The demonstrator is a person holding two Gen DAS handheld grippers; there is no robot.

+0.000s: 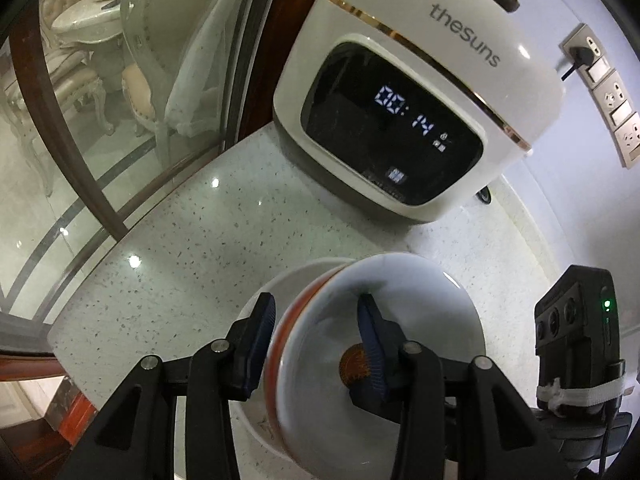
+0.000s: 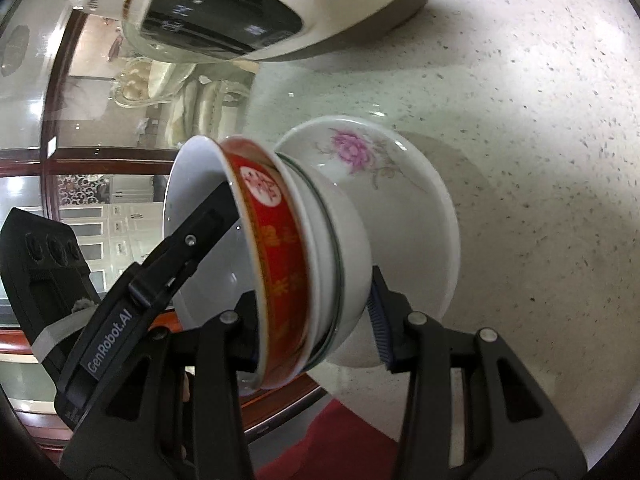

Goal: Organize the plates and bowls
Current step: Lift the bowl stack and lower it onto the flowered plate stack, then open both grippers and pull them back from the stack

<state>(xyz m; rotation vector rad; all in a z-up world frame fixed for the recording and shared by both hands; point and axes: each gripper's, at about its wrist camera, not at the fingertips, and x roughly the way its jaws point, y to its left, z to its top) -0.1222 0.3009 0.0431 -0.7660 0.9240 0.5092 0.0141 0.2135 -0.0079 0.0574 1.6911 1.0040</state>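
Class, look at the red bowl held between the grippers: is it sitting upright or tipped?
Tipped. In the right wrist view the red bowl stands almost on edge, its opening facing sideways, nested against white bowls over the countertop.

The speckled counter (image 1: 192, 240) lies bare on the left of the left wrist view, out to its curved edge, so there is room to pass there. Ahead, the white cooker (image 1: 404, 92) stands on the counter and blocks the way toward the wall with its sockets (image 1: 608, 92). Beyond the counter's edge a glass partition (image 1: 100, 120) with a dark wooden frame closes that side. In the right wrist view the counter is open to the right of the flowered plate (image 2: 400, 184), while the stacked bowls (image 2: 304, 248) fill the near middle.
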